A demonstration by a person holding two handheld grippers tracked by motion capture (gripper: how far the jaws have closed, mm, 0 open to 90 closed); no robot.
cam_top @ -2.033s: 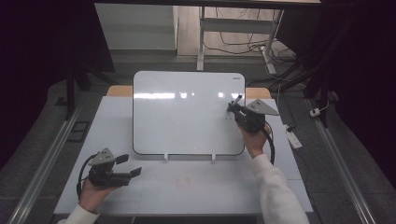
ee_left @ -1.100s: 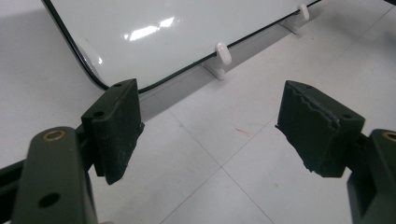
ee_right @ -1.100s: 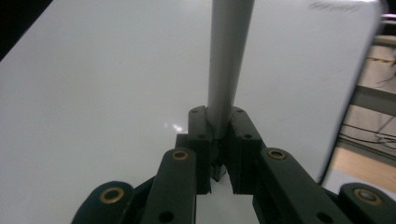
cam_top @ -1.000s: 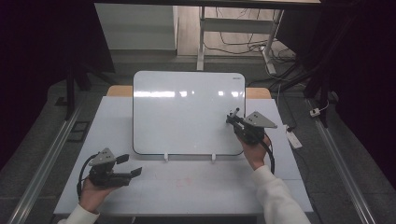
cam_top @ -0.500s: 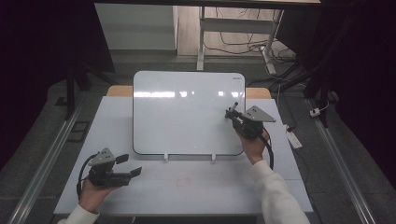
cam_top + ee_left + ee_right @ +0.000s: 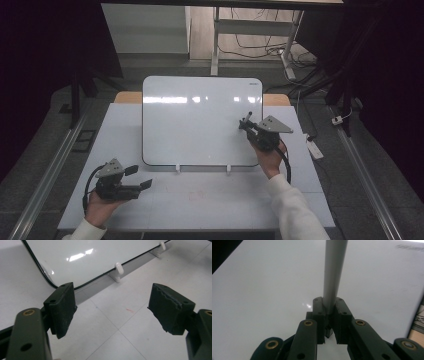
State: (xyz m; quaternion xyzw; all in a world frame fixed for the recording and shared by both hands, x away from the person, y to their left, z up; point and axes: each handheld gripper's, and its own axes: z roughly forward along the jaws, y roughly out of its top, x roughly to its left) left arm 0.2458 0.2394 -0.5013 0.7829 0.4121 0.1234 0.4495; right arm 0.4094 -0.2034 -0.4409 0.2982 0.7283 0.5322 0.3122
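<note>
The grey marker (image 6: 334, 272) sits clamped in the right tongs (image 6: 329, 312) over the whiteboard's (image 6: 200, 120) right part — tip toward the board. Left tongs (image 6: 137, 177) gape wide, empty, on the worktop (image 6: 210, 200) below the whiteboard's lower left corner.

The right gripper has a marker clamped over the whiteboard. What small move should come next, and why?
Probably ease the right gripper forward and down until the tip of the marker meets the whiteboard. The marker is clamped between the jaws and aimed at the board, whose face looks bare. The left gripper rests open on the table, so it need not move.
</note>
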